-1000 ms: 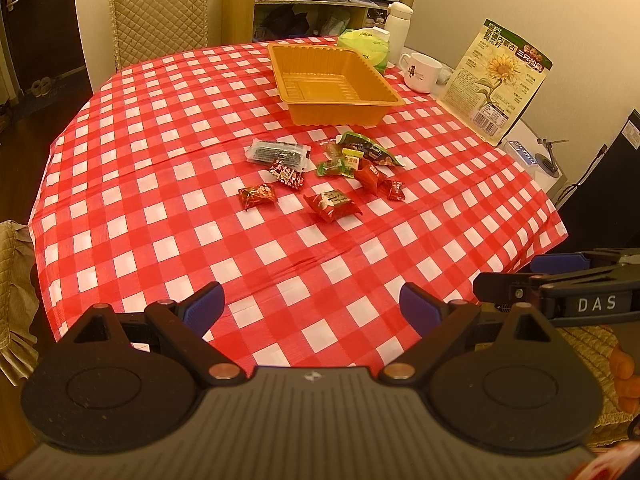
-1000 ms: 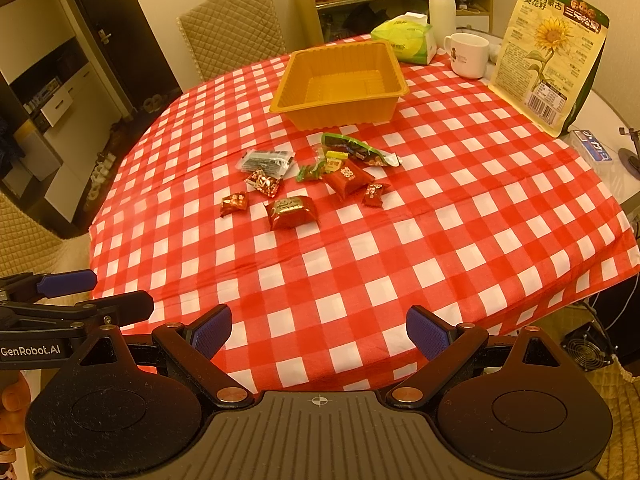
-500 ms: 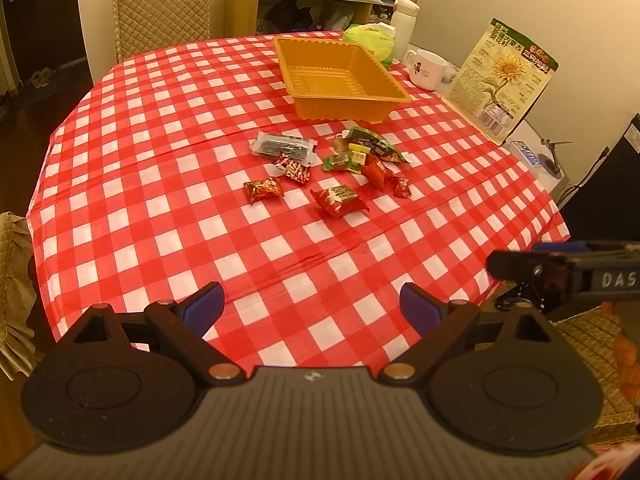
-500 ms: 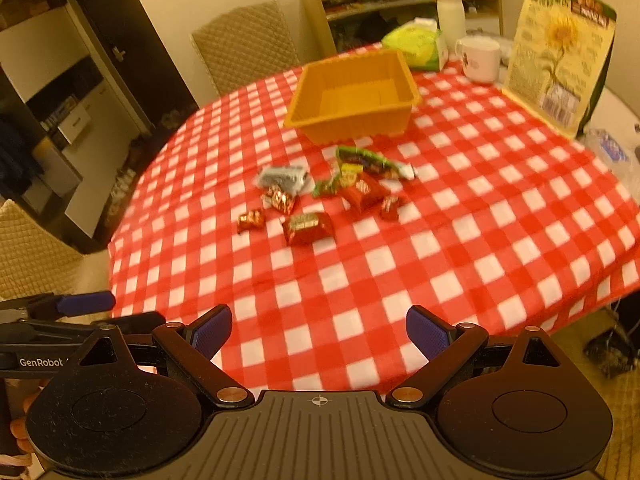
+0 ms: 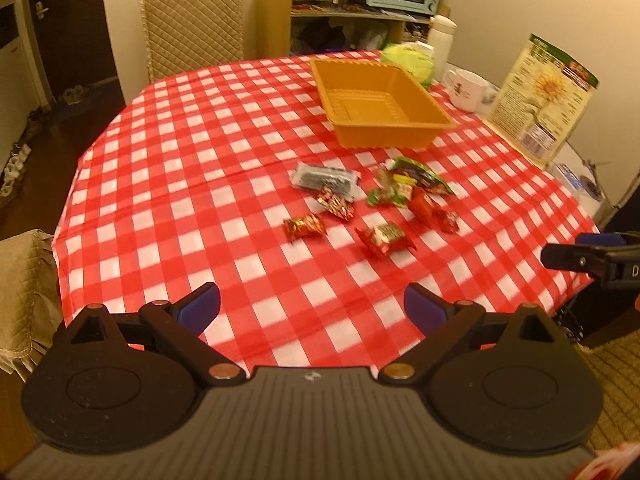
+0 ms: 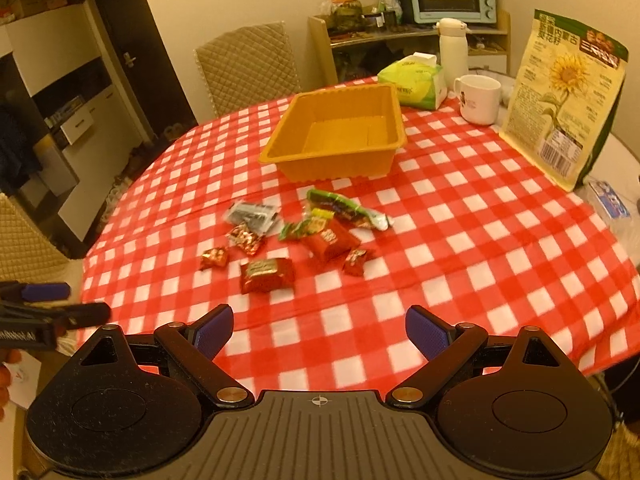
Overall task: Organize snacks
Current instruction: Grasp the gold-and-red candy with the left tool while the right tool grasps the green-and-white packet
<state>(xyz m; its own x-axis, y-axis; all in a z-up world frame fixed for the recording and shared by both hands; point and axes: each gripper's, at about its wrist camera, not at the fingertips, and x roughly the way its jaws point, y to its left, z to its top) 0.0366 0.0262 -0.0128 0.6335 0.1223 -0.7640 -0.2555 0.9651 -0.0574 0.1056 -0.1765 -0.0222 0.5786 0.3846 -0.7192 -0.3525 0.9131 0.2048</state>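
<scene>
Checked tablecloth [image 6: 460,248] holds crinkled foil-wrapped snacks [image 6: 304,236]; both grippers' fingers [image 5: 200,306] gape wide.

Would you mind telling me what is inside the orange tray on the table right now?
Nothing: the orange tray shows only its bare ribbed floor in both views. Its near wall hides a thin strip of floor in the right wrist view. The snacks lie on the tablecloth before it.

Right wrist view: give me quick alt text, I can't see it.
The open right gripper hovers over a red-checked table, empty. Ahead, loose snack packets lie scattered before an empty orange tray. The left gripper shows at the left edge.
</scene>
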